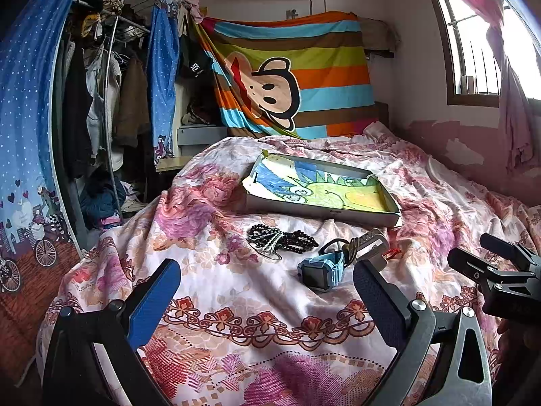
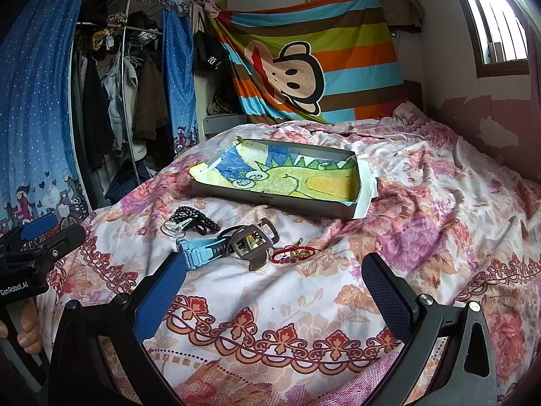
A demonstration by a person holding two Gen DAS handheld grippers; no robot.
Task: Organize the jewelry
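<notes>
My left gripper (image 1: 267, 291) and right gripper (image 2: 274, 287) gape wide, empty, low in frame; blue watch (image 2: 199, 250) lies mid-frame below the tray (image 2: 270, 199)

brown watch (image 1: 370, 245): part-hidden behind left claw finger (image 1: 378, 296) | red bracelet (image 1: 392, 253): mostly hidden

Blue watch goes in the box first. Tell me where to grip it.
Grip the blue watch across its strap just beside the case, coming from above with the right gripper. It lies flat on the soft quilt, and the strap is its narrowest part.
</notes>
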